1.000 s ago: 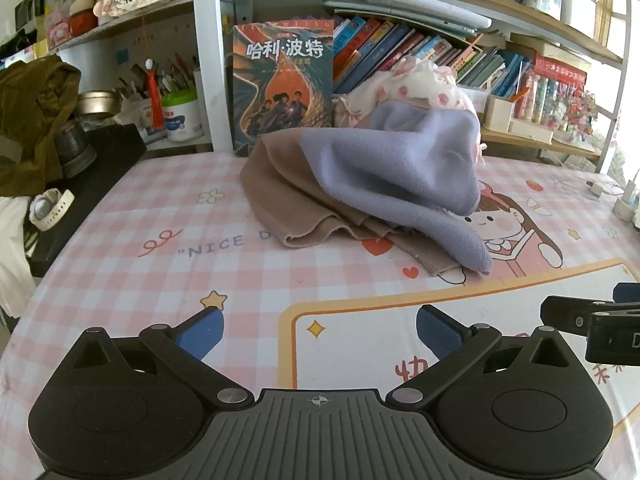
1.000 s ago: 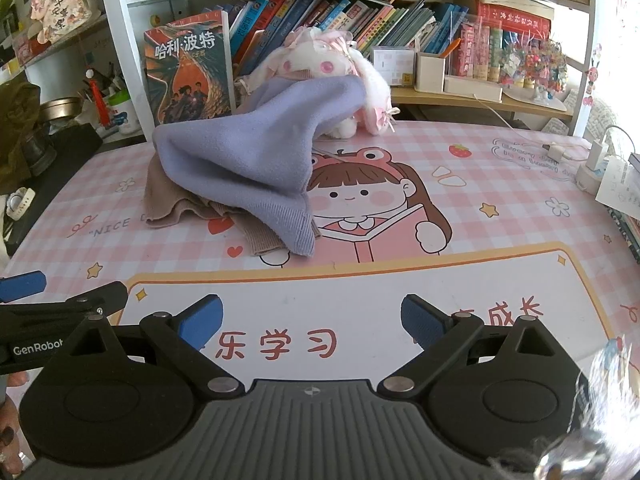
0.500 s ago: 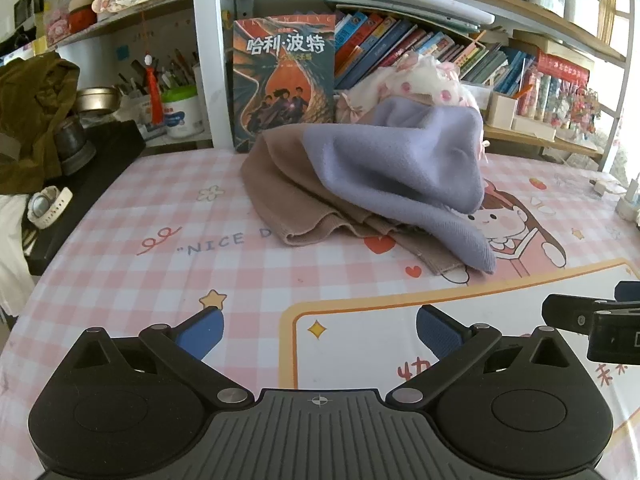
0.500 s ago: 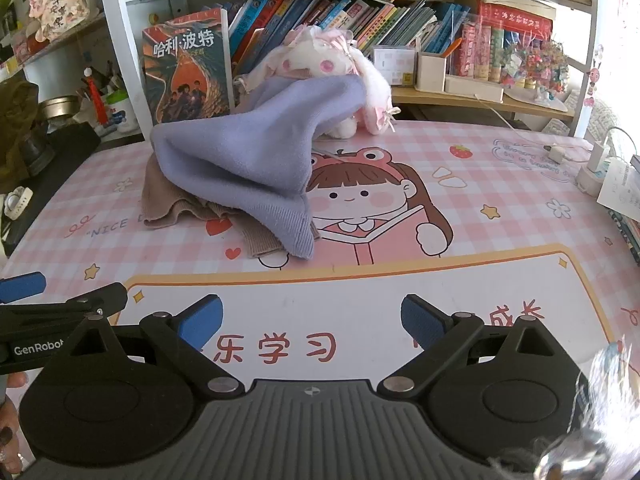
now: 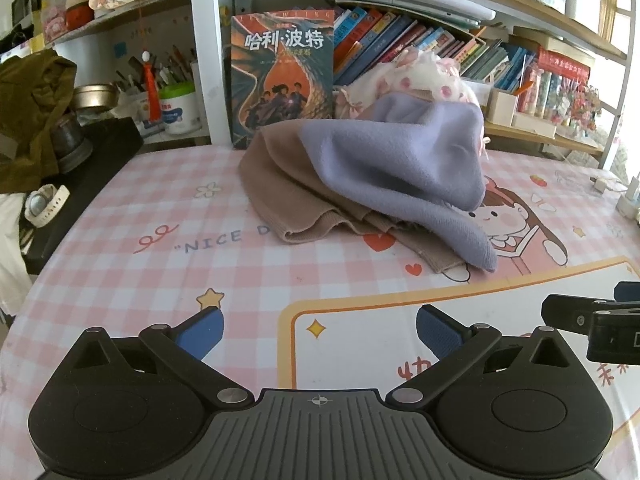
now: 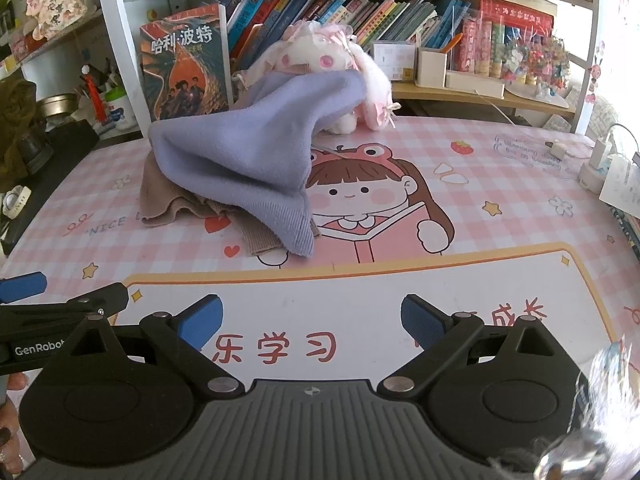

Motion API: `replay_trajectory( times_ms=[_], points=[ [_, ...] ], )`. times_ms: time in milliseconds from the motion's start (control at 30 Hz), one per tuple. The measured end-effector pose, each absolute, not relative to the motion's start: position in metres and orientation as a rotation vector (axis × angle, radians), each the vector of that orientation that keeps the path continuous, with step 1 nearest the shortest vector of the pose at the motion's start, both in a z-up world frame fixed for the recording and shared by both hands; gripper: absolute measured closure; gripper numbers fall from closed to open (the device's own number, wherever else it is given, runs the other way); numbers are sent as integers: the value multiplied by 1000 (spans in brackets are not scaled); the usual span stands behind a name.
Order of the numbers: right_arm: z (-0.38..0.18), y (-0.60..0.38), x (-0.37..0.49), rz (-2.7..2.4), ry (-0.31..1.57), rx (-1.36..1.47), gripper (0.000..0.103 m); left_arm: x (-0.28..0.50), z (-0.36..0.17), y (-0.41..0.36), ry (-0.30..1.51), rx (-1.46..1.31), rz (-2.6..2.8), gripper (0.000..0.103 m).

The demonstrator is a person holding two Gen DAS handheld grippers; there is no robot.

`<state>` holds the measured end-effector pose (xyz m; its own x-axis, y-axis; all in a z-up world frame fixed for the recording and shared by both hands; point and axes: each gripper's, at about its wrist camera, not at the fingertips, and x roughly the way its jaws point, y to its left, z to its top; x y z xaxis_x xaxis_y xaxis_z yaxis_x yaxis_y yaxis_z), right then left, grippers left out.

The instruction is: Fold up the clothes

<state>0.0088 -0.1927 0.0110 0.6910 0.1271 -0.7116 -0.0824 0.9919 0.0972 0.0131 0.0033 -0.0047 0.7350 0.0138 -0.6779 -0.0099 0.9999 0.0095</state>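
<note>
Two tools hang low over the pink checked surface (image 5: 120, 264), side by side. Both the left tool (image 5: 318, 330) and the right tool (image 6: 312, 320) have their blue fingers spread wide, holding and touching nothing. At 12 o'clock from both lies the clothes pile: a purple cloth (image 5: 400, 164) draped over a brown cloth (image 5: 288, 192). Its far end leans on a plush toy (image 6: 320, 52). Behind, at 11 o'clock, a big book (image 5: 282, 76) stands against the shelf.

The black left gripper with blue pads (image 5: 318, 330) and its matching right gripper (image 6: 312, 320) hover level side by side, jaws spread wide, seemingly holding nothing.
</note>
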Motion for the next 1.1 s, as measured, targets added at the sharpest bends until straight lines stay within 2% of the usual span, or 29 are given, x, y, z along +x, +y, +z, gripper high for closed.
replay_trajectory(
  times_ms=[1100],
  points=[
    [13,-192,12,124,796,59,7,16,-4,6,746,2,23,0]
  ],
)
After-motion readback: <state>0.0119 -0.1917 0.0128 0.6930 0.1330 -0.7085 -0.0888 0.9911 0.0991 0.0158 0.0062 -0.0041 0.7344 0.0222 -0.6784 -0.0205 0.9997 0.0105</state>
